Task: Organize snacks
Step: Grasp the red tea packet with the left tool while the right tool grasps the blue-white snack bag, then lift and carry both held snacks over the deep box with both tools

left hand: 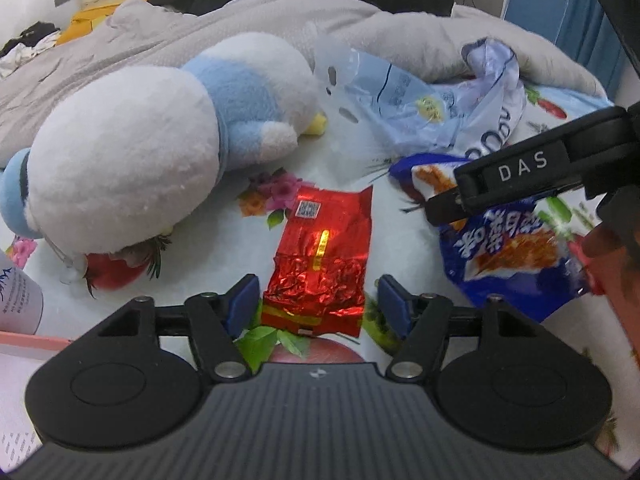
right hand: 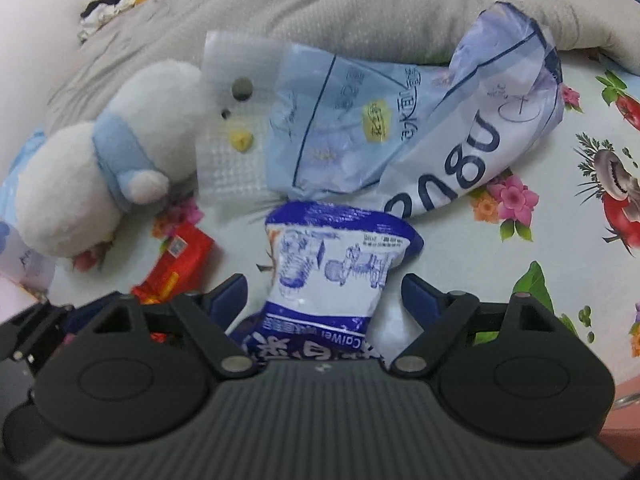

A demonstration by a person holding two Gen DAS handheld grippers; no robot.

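Note:
A red foil snack packet [left hand: 320,260] lies flat on the flowered cloth [left hand: 224,232]. Its near end sits between the blue pads of my left gripper [left hand: 319,304], which is open, with a small gap on each side. A blue and white snack bag [right hand: 332,272] stands puffed between the pads of my right gripper [right hand: 324,300], also open and clear of the bag's sides. In the left wrist view the same blue bag [left hand: 516,256] lies right of the red packet, under the right gripper's black finger [left hand: 500,184]. The red packet [right hand: 176,268] shows at the left of the right wrist view.
A white and blue plush toy [left hand: 140,152] lies left of the red packet. A crumpled pale blue plastic bag [right hand: 360,136] lies just beyond the snacks. Behind them a grey blanket [left hand: 200,32] is heaped. A white bottle [left hand: 16,300] and a pink box edge [left hand: 24,340] sit at the near left.

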